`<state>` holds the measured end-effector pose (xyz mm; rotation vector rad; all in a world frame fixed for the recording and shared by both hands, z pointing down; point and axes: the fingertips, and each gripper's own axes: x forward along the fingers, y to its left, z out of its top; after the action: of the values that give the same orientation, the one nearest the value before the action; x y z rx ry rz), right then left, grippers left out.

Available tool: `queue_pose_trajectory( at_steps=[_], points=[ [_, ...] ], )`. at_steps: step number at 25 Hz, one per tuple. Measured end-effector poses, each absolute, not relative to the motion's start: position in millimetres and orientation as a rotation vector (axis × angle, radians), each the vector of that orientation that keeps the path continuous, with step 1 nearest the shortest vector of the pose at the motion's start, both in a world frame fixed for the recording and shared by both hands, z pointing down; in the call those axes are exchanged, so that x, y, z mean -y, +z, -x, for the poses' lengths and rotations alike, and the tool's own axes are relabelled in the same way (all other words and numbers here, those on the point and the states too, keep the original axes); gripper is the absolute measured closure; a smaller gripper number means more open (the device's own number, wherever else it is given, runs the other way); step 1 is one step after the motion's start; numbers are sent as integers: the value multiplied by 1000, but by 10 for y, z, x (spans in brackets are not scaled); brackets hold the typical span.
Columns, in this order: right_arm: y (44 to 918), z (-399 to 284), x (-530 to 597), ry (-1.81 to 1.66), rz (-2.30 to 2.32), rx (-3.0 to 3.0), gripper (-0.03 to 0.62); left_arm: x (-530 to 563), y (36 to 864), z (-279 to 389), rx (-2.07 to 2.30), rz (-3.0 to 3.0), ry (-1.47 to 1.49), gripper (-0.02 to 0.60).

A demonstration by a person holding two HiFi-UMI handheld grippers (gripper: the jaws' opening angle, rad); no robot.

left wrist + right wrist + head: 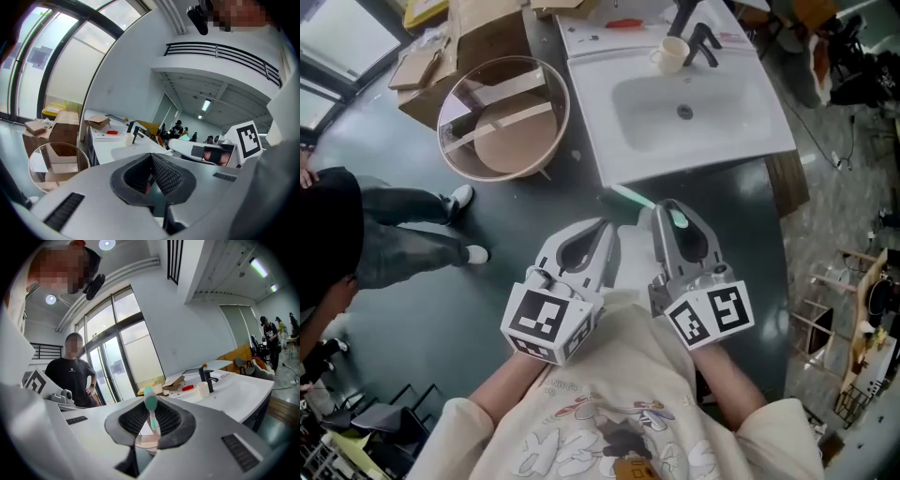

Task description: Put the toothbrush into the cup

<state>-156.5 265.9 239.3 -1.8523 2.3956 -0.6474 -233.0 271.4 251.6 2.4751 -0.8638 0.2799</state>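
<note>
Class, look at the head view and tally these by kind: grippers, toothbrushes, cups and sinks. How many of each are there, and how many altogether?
grippers: 2 (left gripper, right gripper)
toothbrush: 1
cup: 1
sink: 1
total: 5

You're standing over a dark floor (534,202), facing a white sink worktop (741,131) (cardboard boxes (478,47) beside it); tall windows (136,352) are letting daylight in.
</note>
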Motion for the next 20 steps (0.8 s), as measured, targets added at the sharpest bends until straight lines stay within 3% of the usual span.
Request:
queue_pose_trajectory(
  at_steps=[10,20],
  points=[
    [2508,1081,-2147,-659,1787,-2439,543,-2274,2680,1937,962,-2425,332,568],
    [2554,309,-1243,-675,1647,-2572,543,-1413,2779,1023,1061,-2371,356,568]
  ],
)
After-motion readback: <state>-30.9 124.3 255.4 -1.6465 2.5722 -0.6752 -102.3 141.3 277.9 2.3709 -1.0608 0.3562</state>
